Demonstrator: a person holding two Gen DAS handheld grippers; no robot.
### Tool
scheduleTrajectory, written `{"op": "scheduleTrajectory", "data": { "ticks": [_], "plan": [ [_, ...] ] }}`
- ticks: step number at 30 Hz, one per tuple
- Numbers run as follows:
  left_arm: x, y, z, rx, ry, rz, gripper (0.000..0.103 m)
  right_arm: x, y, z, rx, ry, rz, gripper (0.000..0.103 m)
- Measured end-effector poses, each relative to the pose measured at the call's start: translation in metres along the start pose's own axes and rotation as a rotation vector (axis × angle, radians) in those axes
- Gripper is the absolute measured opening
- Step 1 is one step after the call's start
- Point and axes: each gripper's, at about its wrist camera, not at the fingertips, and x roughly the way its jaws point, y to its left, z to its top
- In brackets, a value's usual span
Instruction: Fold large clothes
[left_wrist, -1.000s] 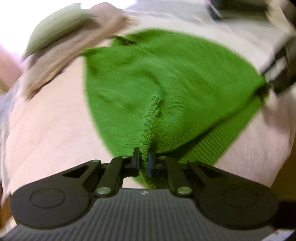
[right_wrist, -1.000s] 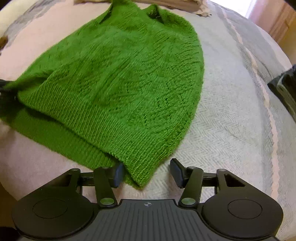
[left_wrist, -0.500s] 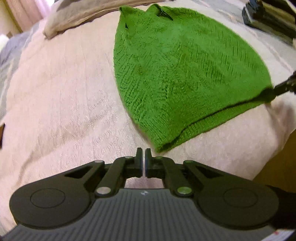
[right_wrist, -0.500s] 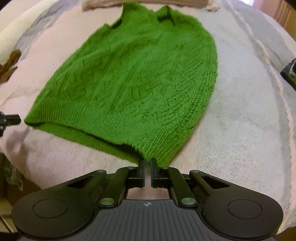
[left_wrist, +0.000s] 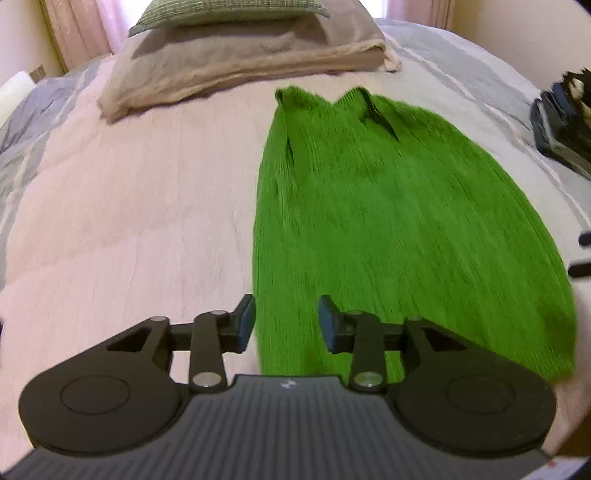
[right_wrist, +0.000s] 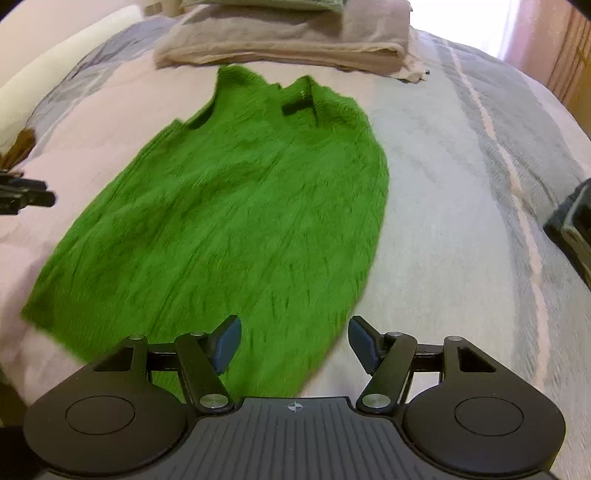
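Note:
A green knitted sleeveless sweater (left_wrist: 388, 229) lies flat on the bed, neck towards the pillows, hem nearest me. In the right wrist view the same sweater (right_wrist: 229, 229) spreads left of centre. My left gripper (left_wrist: 286, 325) hovers above the hem's left corner; its jaws are opening and nothing is pressed between the pads. My right gripper (right_wrist: 293, 341) hovers above the hem's right corner, its jaws opening wide and holding nothing. The left gripper's fingertips (right_wrist: 26, 192) show at the left edge of the right wrist view.
The bed is covered by a pink blanket (left_wrist: 129, 221) and a grey striped one (right_wrist: 461, 184). Folded beige bedding (left_wrist: 240, 62) with a green cushion (left_wrist: 221, 11) lies at the head. A dark object (left_wrist: 561, 125) sits at the bed's right side.
Both grippers were shut at the sweater's hem corners half a second ago; both have let go, opened and lifted back. The sweater now lies flat and spread out.

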Motion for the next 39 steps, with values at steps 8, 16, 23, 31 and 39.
{"op": "scheduleTrajectory", "data": {
  "ticks": [8, 16, 23, 31, 39],
  "plan": [
    [0.113, 0.023, 0.053, 0.023, 0.028, -0.094, 0.037, 0.051, 0.046, 0.052, -0.030, -0.045, 0.083, 0.062],
    [0.166, 0.058, 0.097, 0.138, 0.086, -0.303, 0.035, 0.055, 0.169, 0.040, 0.062, -0.067, 0.079, 0.061],
    [0.179, 0.053, 0.121, 0.299, 0.157, -0.383, 0.021, 0.053, 0.255, 0.022, 0.119, -0.032, 0.042, 0.061],
    [0.176, 0.050, 0.127, 0.337, 0.175, -0.374, 0.006, 0.063, 0.290, -0.007, 0.108, 0.024, -0.017, 0.061],
    [0.169, 0.064, 0.130, 0.325, 0.161, -0.435, 0.005, 0.050, 0.276, -0.046, 0.543, -0.055, -0.008, 0.052]
  ]
}}
